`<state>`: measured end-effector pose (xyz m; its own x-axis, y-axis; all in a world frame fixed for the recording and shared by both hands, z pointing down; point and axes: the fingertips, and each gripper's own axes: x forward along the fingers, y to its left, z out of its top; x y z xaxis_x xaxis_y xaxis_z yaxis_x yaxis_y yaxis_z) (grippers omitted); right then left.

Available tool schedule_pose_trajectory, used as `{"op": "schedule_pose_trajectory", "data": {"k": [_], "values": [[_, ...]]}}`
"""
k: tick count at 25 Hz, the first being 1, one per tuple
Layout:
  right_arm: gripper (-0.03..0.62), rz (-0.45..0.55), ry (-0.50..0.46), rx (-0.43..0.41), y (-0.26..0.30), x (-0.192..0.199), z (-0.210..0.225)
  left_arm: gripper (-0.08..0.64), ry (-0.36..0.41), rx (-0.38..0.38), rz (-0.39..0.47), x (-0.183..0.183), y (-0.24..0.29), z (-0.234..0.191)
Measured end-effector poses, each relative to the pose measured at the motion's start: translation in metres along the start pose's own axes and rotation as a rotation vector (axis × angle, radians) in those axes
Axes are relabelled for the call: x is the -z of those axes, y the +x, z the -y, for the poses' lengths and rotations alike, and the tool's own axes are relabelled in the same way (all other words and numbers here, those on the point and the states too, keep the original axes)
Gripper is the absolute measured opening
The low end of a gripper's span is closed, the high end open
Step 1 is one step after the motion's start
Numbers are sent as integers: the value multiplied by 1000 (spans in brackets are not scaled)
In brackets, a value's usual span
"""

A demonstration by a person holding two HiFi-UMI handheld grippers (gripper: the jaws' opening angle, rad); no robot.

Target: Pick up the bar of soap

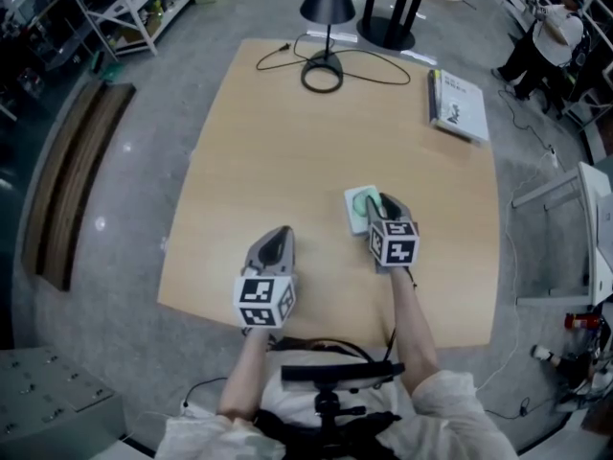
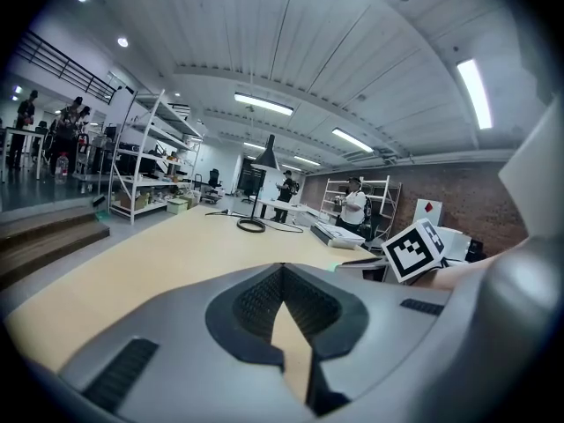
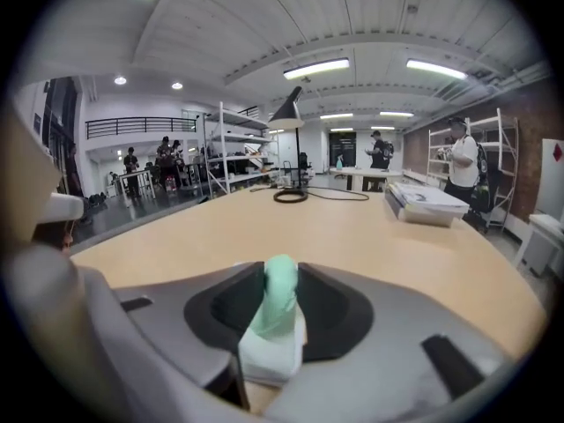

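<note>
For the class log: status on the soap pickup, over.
Left gripper shut, empty. Right gripper shut on bar of soap, white dish beneath. Nothing in the way.

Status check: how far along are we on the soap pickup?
Done: right gripper is at the bar of soap. In hand: its fingers pinch the green bar over its white dish. Left: raising it clear of the table. Left gripper hangs shut, empty.

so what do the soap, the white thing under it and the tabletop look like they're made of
Bar of soap: pale green, matte and waxy-looking, with soft rounded edges.
White holder under it: smooth and opaque, probably plastic, possibly a paper wrapper; too blurred to settle.
Tabletop: light wood-look surface, likely laminate or veneer, with an even tone and a faint sheen.
</note>
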<state>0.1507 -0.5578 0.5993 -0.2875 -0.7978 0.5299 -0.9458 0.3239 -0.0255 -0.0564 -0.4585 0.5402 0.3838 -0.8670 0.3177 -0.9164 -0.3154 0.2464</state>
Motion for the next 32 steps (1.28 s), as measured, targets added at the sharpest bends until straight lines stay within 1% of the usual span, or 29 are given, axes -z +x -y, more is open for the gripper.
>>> {"op": "schedule_pose_trajectory", "data": {"k": [4, 6, 10, 13, 14, 21, 23, 26, 28, 30, 32], "values": [[110, 75, 32, -20, -9, -19, -4, 5, -2, -3, 20, -7, 0, -1], [110, 72, 28, -33, -9, -19, -7, 5, -1, 1, 24, -9, 0, 1], [109, 30, -88, -56, -9, -2, -21, 5, 3, 9, 26, -7, -3, 6], [109, 22, -186, -78, -8, -4, -34, 6, -2, 6, 16, -2, -5, 4], [109, 16, -205, -79, -6, -5, -35, 6, -5, 4, 12, 0, -5, 3], [110, -25, -197, -112, 5, -4, -28, 5, -10, 2, 7, 4, -5, 0], [110, -41, -178, -128, 7, -4, -25, 6, -14, -2, 6, 3, -5, -1], [112, -81, -130, -179, 11, 2, -25, 5, -16, -6, 2, 4, -5, -5], [123, -99, -148, -197, 16, 7, -30, 5, -17, -8, -1, 5, -5, -7], [123, -104, -195, -178, 22, 9, -31, 5, -16, -9, -2, 5, -4, -10], [123, -103, -216, -154, 27, 10, -28, 6, -18, -12, -3, 5, -2, -12]]}}
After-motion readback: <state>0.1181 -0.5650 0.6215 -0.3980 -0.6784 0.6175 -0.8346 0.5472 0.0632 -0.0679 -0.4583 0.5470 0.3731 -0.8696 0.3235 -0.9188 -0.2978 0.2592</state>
